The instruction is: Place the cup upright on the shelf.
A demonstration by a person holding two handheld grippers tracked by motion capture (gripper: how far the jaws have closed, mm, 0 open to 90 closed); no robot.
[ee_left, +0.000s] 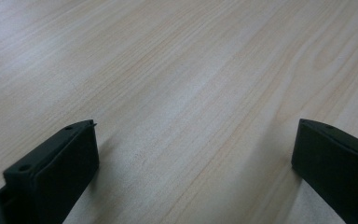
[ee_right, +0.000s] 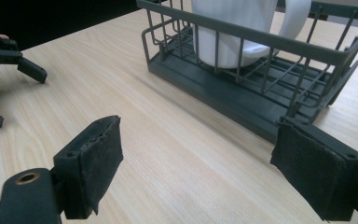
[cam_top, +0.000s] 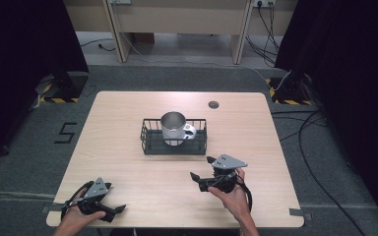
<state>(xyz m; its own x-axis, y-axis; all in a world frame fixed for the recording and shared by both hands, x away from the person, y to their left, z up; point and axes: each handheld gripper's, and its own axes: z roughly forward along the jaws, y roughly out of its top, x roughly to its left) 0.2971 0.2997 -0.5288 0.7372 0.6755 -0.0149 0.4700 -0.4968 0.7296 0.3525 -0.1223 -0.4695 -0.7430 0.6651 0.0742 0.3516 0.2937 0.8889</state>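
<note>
A white mug (cam_top: 175, 128) stands upright in a dark wire basket (cam_top: 150, 142) at the middle of the wooden table (cam_top: 128, 167), its handle to the right. In the right gripper view the mug (ee_right: 235, 32) and the basket (ee_right: 242, 100) lie just ahead, at the upper right. My right gripper (cam_top: 202, 168) is open and holds nothing; it hovers low over the table just in front of the basket's right end, with its jaws turned to the left. My left gripper (cam_top: 118, 212) rests open near the table's front left corner, and only bare wood (ee_left: 191, 93) lies between its jaws.
A small round grommet (cam_top: 213, 104) sits in the table top behind the basket. Cables (cam_top: 320, 162) run over the grey floor to the right. Dark curtains (cam_top: 354, 59) stand at both sides. The left gripper (ee_right: 4, 56) appears far left in the right gripper view.
</note>
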